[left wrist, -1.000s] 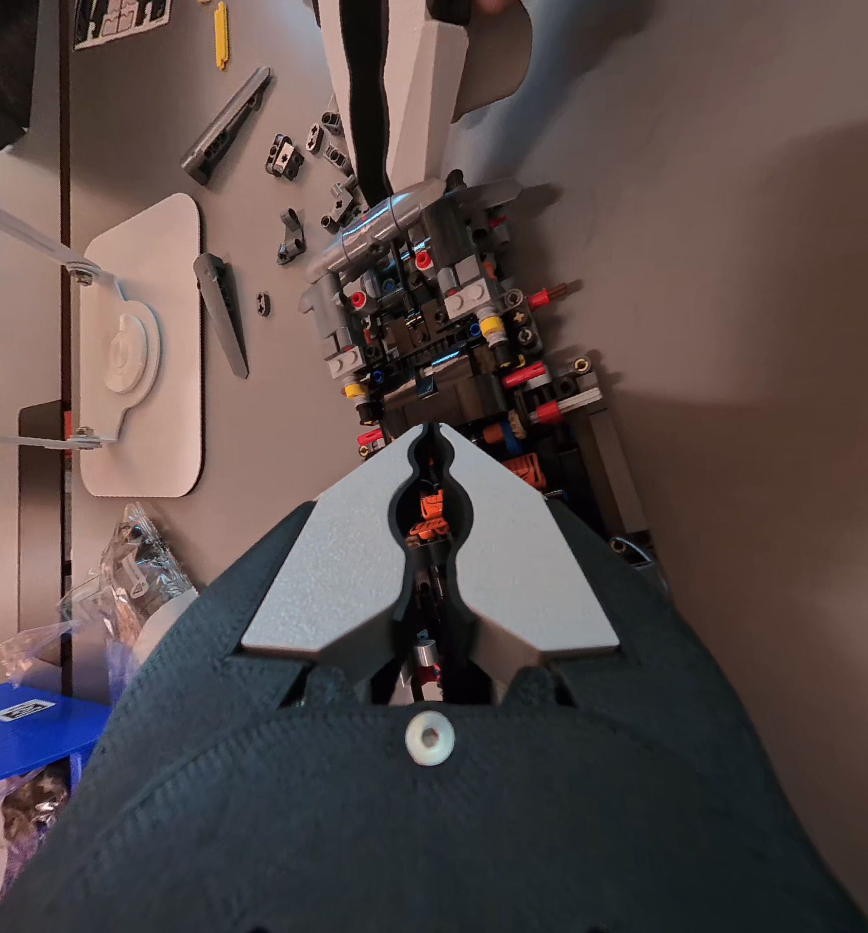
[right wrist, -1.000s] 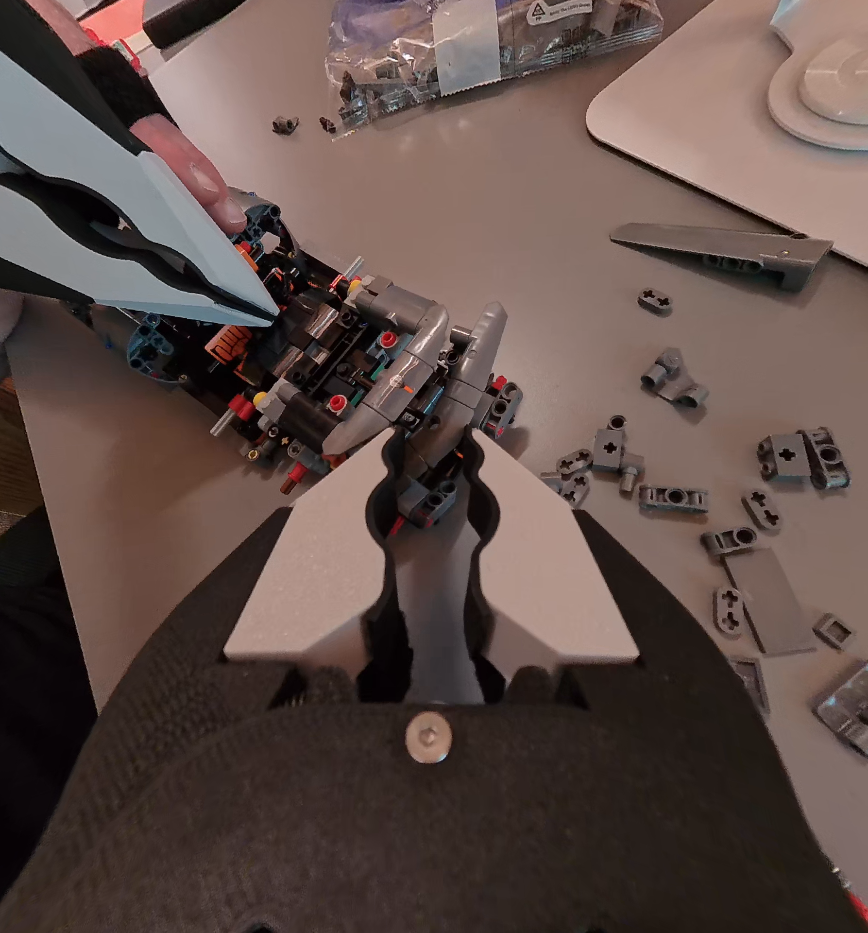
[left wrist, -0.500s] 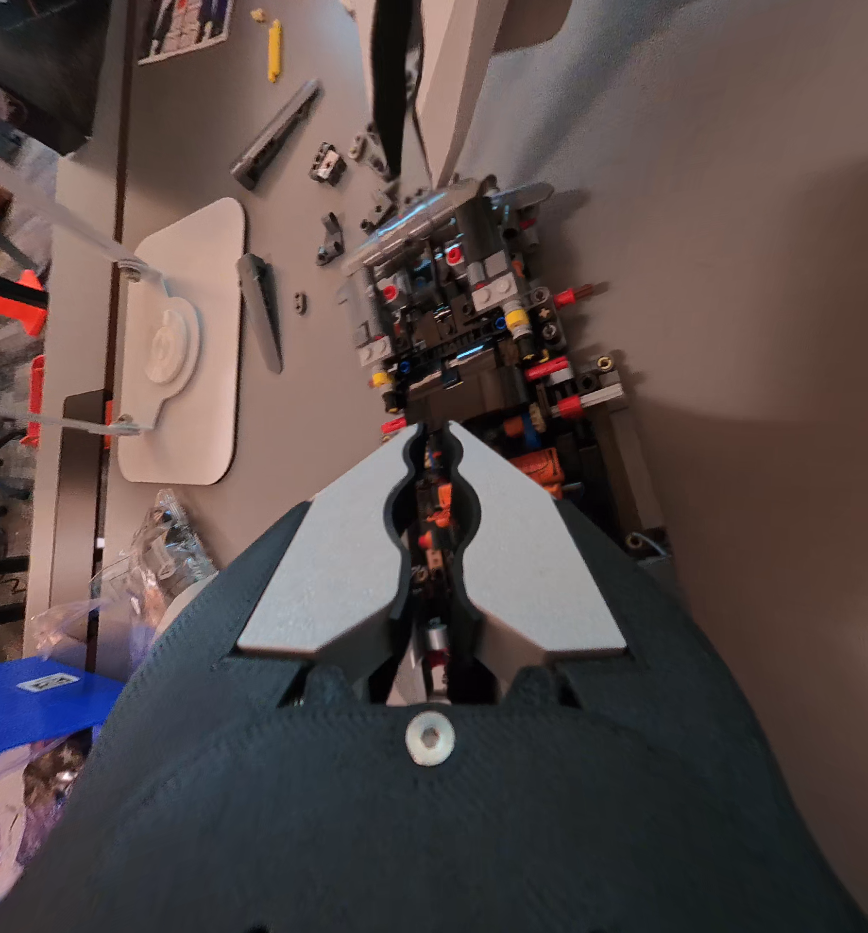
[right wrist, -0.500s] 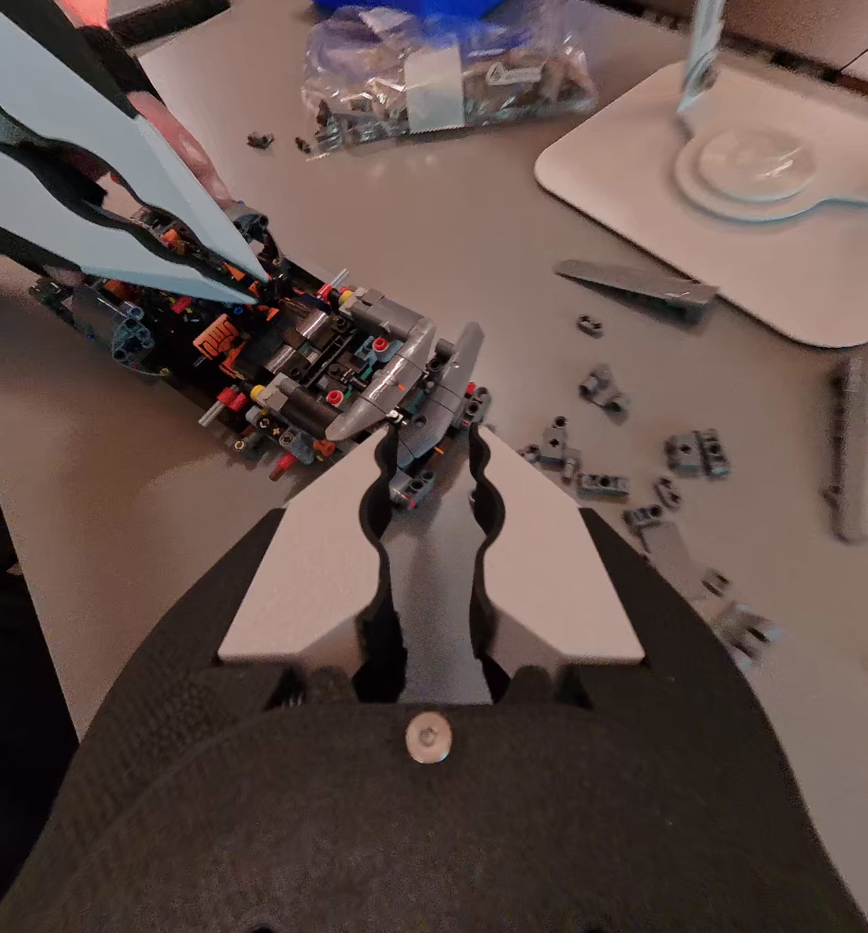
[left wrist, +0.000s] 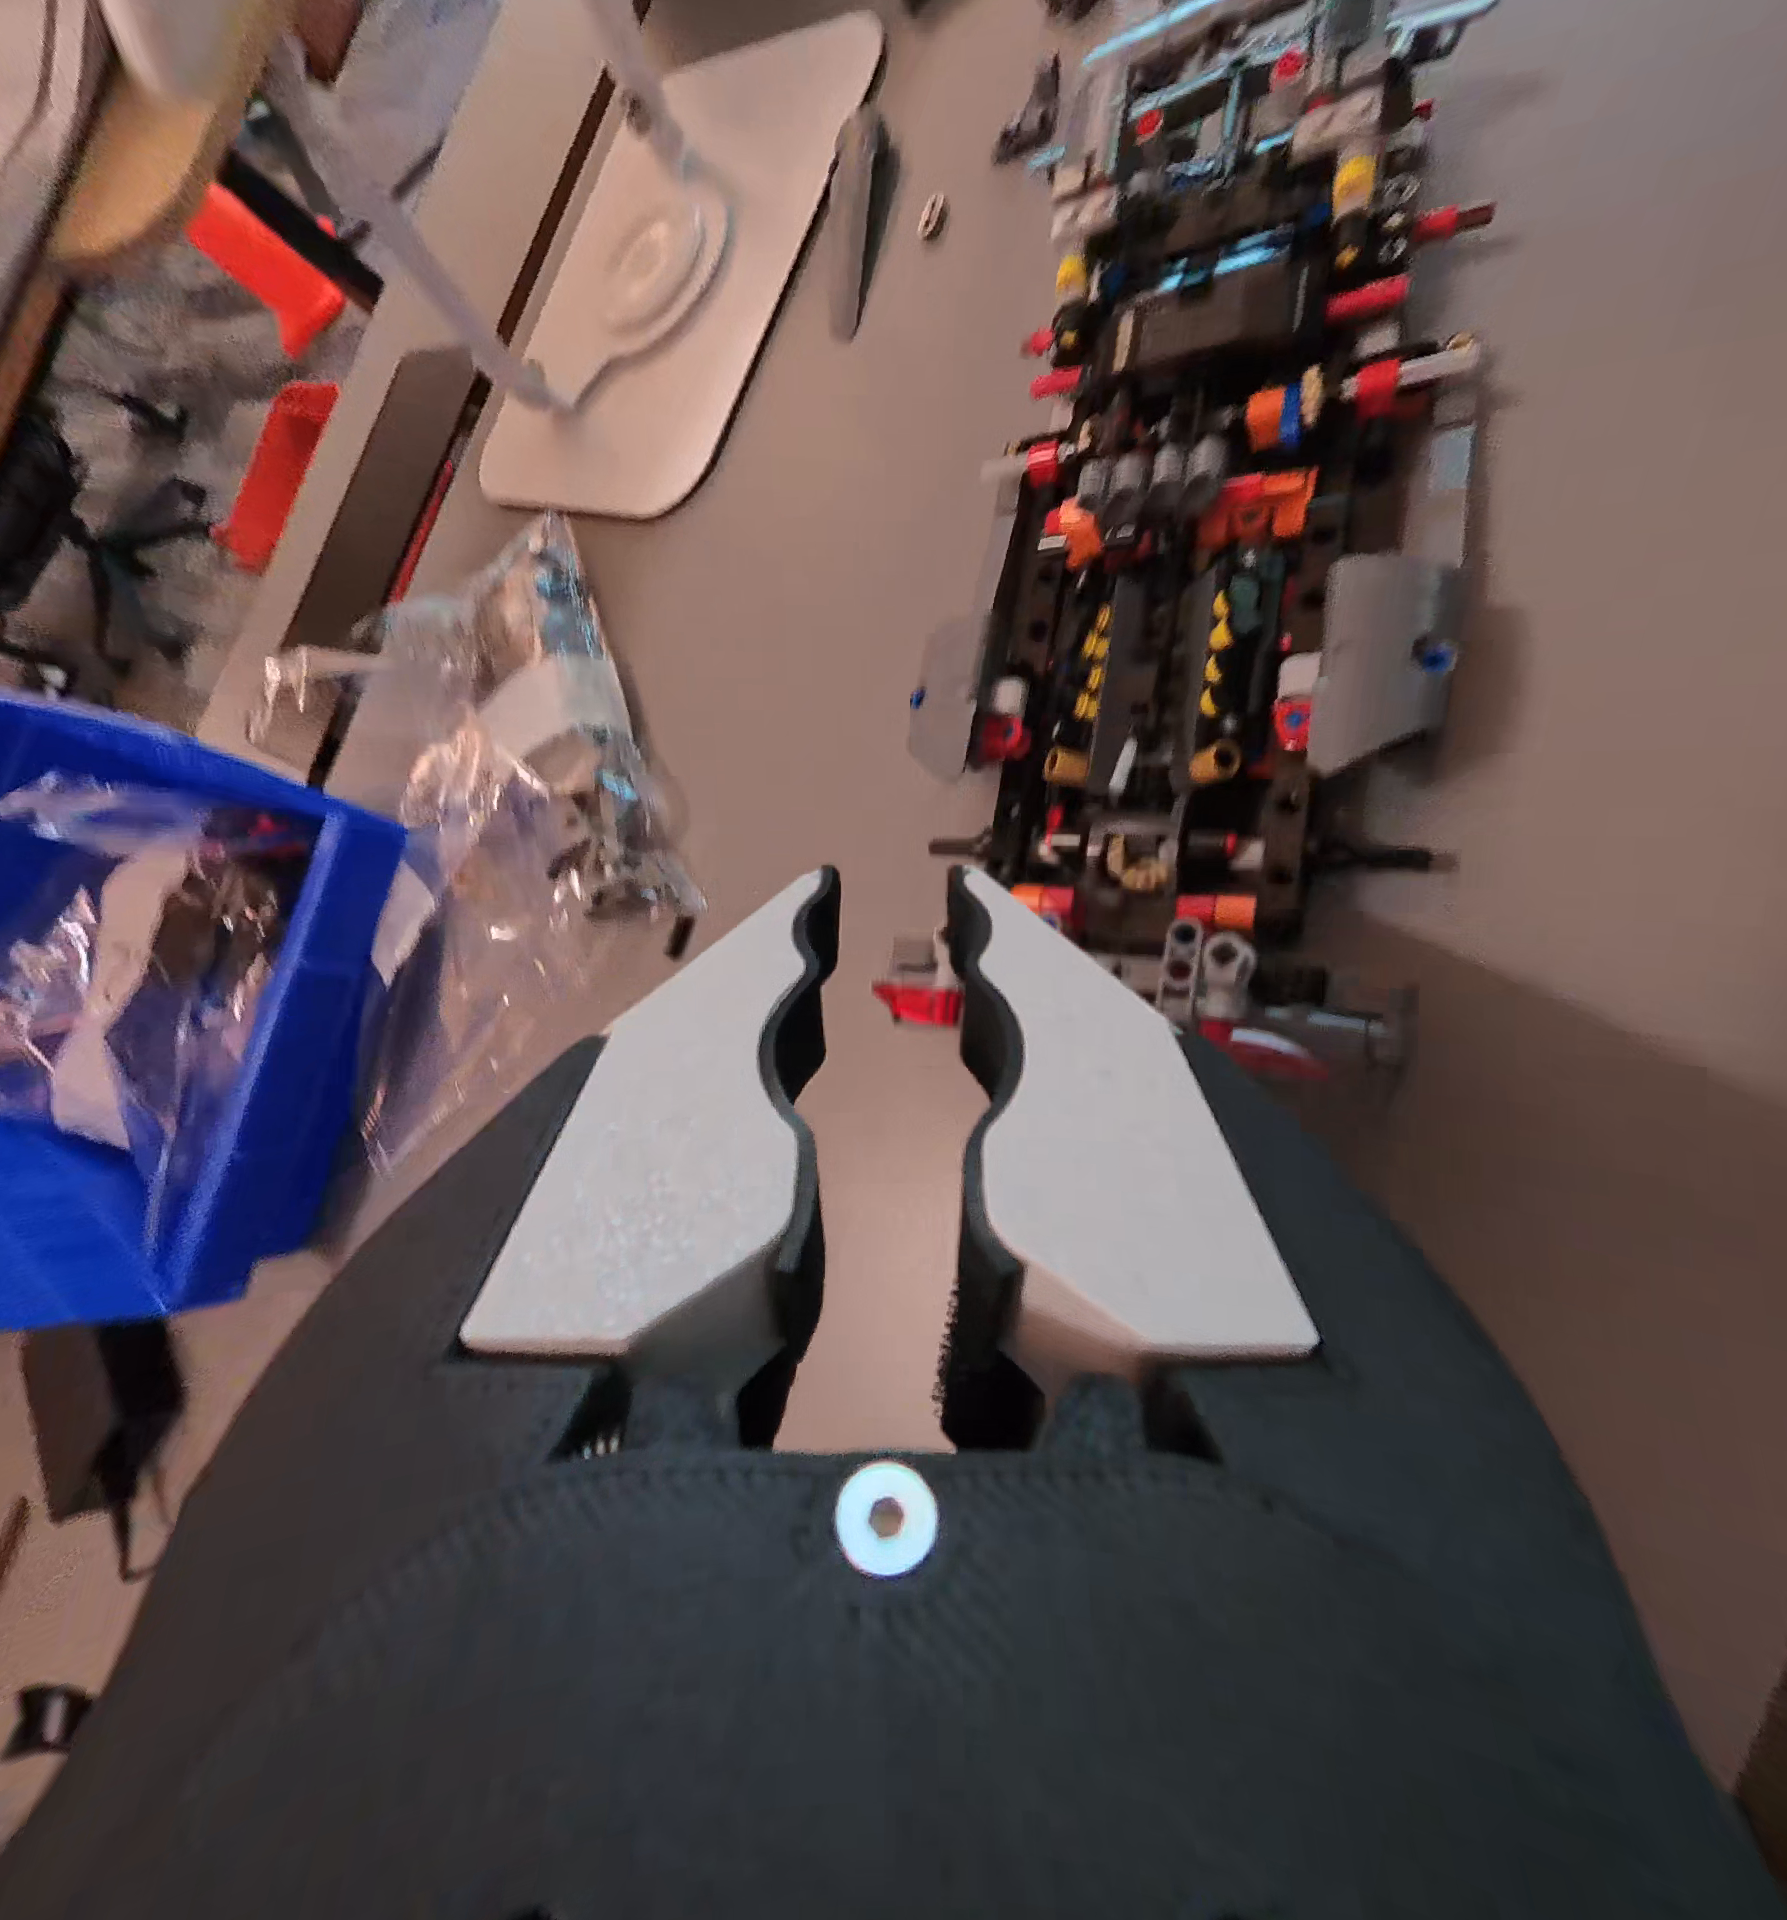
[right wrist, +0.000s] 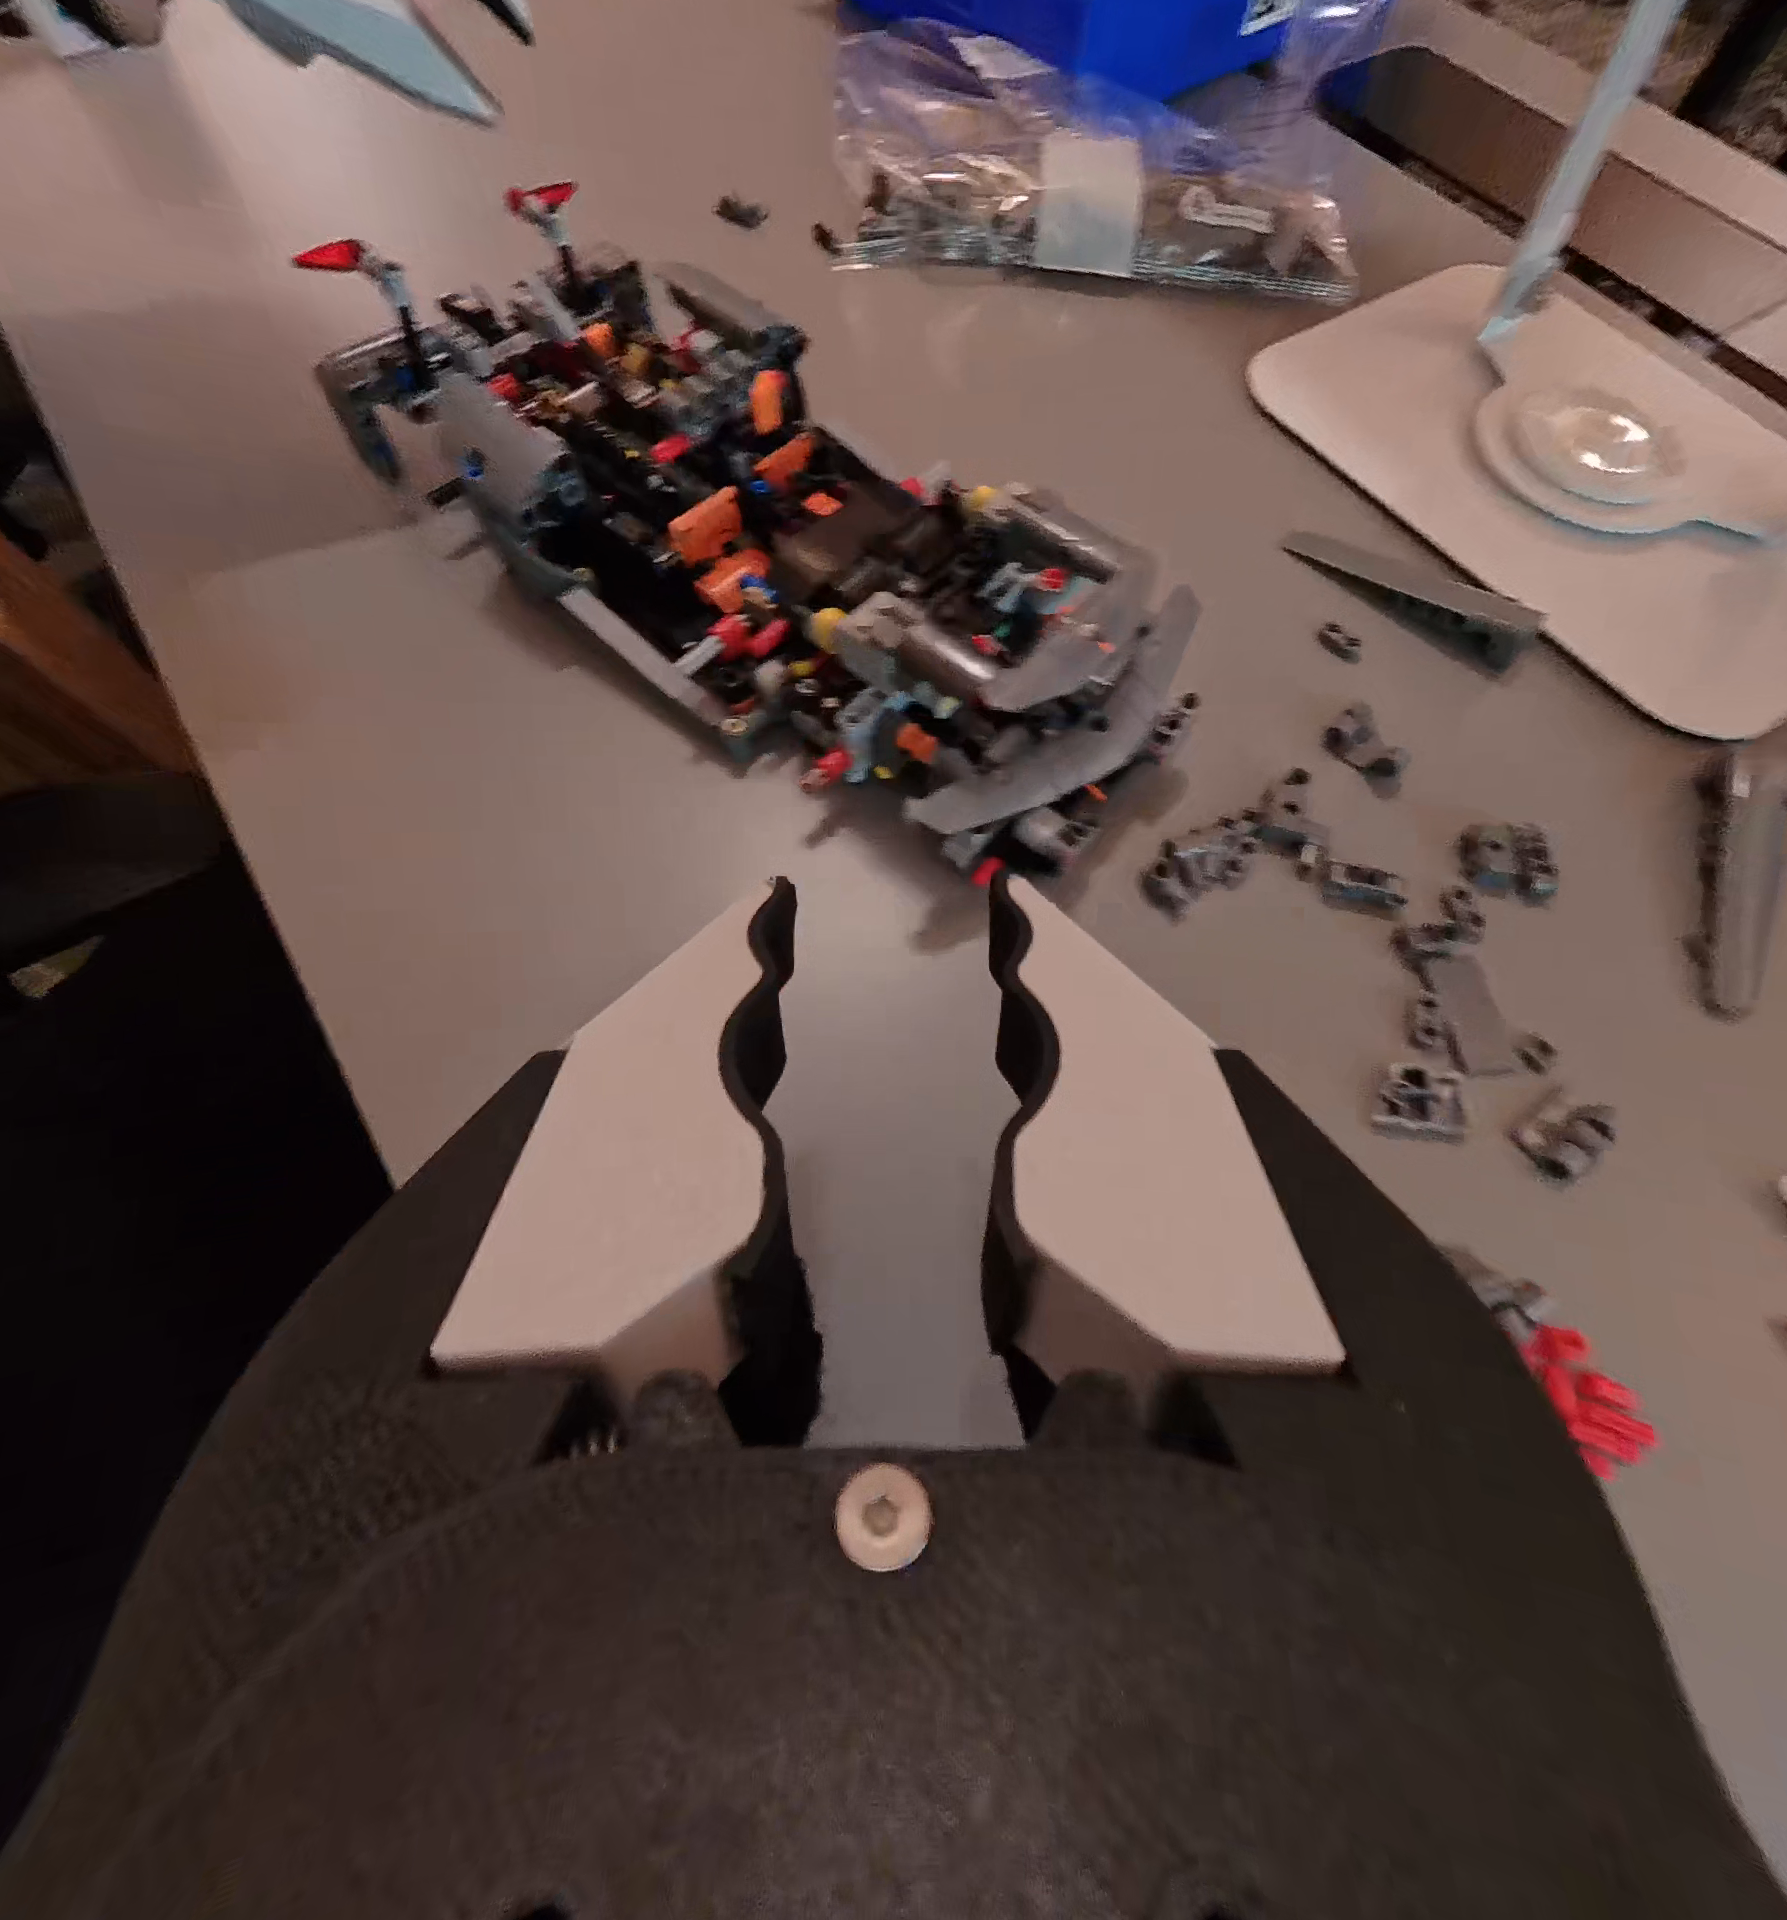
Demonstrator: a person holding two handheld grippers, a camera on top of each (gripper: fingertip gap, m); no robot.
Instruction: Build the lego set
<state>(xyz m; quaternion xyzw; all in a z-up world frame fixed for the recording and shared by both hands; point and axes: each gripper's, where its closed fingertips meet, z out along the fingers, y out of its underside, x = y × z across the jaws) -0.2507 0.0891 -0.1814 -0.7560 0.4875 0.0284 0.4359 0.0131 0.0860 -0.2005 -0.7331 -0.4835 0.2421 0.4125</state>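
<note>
L side first. A blue bin sits at 9 o'clock in the left wrist view, with a clear bag of parts just beside it toward 10. The left gripper is now released: its fingers stand apart w/ only table between them. A second ago it was clenched, nose buried in the near end of the brick-built model chassis. Now it's backed off, and the chassis lies at 1 o'clock, apart from the tips. A small red piece shows through the gap, low on the table side. The pads aren't on it, so I count nothing as held.

R side. In the right wrist view the chassis lies flat on the grey table at 11–12 o'clock, untouched by either tool. The other gripper's fingertips barely poke in at the top-left corner. The right gripper is also released, and wider than before. A second ago its fingers straddled the grey curved front of the chassis. Now they're pulled back and bare, w/ that front end just past the tips at 1 o'clock. Loose grey pieces are scattered at 2–3 o'clock, red pins sit at 4, and a white stand base is at 2.

So both let go and the chassis rests on its own.
</note>
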